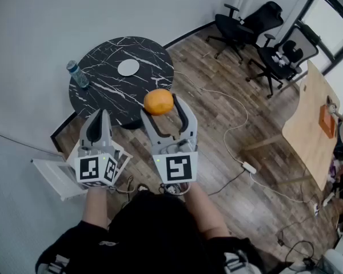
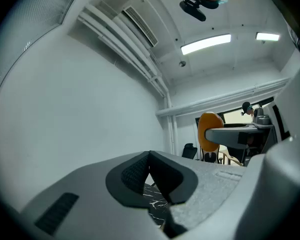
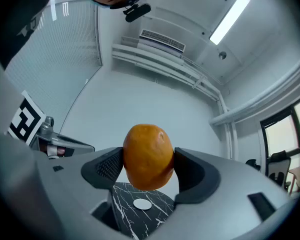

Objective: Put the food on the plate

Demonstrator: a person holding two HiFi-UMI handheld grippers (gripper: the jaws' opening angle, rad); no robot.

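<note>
Far left, water bottle [image 1: 78, 75] stands on round black marble bench [image 1: 103, 90]; small white plate [image 1: 128, 68] lies just right of it, bare. Left hand-held gripper [image 1: 98, 124] has its jaws closed together with nothing between them, held in front of the bench's near edge. Right hand-held gripper [image 1: 160, 108] is clamped on the orange [image 1: 158, 102], a pad on each side, fruit up in the air, apart from the plate. Office chairs [image 1: 243, 24] far right.
</note>
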